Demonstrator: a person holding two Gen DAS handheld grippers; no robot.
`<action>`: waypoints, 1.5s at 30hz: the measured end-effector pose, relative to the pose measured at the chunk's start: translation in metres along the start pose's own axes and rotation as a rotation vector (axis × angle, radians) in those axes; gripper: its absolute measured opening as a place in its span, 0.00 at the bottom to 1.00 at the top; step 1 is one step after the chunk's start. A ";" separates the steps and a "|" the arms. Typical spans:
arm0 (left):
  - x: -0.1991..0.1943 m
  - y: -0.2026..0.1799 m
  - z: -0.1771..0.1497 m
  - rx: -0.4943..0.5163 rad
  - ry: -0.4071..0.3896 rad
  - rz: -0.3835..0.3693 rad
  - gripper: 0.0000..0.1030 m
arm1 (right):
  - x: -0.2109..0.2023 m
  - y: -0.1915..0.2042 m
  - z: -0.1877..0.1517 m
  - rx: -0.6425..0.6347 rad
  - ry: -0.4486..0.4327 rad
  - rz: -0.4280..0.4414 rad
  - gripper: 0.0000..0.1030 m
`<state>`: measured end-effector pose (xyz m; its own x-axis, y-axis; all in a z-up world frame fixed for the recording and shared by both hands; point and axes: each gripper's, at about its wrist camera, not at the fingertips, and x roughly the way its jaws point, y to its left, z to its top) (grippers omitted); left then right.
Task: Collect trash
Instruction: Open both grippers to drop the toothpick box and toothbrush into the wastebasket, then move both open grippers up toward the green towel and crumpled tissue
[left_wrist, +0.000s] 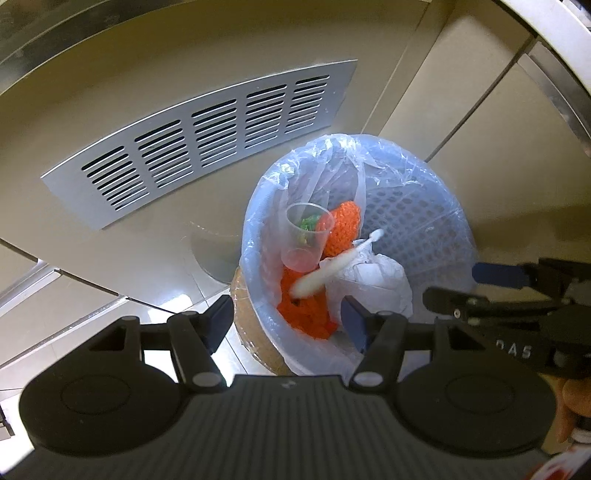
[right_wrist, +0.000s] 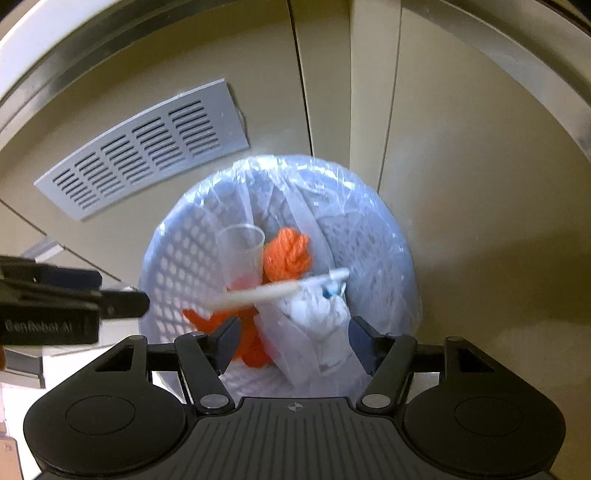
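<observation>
A pale blue perforated trash basket (left_wrist: 417, 221) lined with a clear plastic bag stands below both grippers; it also shows in the right wrist view (right_wrist: 184, 266). Inside lie a clear plastic cup (left_wrist: 304, 236), orange knitted pieces (left_wrist: 345, 221), crumpled white paper (left_wrist: 373, 280) and a white toothbrush (left_wrist: 338, 264), blurred, across the top. The right wrist view shows the same cup (right_wrist: 242, 251), orange yarn (right_wrist: 290, 254), paper (right_wrist: 317, 317) and toothbrush (right_wrist: 280, 293). My left gripper (left_wrist: 288, 319) is open and empty over the basket. My right gripper (right_wrist: 293, 341) is open and empty over it too.
The basket stands against beige cabinet panels with a grey slotted vent (left_wrist: 207, 136) to its left. A brown cardboard-like round object (left_wrist: 255, 328) sits by the basket's near left side. A metal-edged counter rim (left_wrist: 561, 74) curves above right.
</observation>
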<state>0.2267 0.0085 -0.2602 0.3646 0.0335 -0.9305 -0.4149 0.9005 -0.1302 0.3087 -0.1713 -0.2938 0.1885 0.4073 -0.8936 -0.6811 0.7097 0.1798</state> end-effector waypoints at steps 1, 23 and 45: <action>-0.001 0.000 0.000 0.000 -0.002 0.000 0.59 | -0.001 0.000 -0.002 0.000 0.003 -0.001 0.63; -0.092 0.003 -0.001 0.056 -0.170 -0.029 0.61 | -0.097 0.050 0.000 -0.099 -0.200 -0.037 0.63; -0.201 -0.004 0.069 0.150 -0.462 -0.092 0.73 | -0.232 0.051 0.046 -0.010 -0.553 -0.168 0.63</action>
<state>0.2124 0.0283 -0.0497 0.7396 0.1087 -0.6642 -0.2511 0.9602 -0.1225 0.2627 -0.2028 -0.0580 0.6345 0.5312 -0.5614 -0.6162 0.7862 0.0475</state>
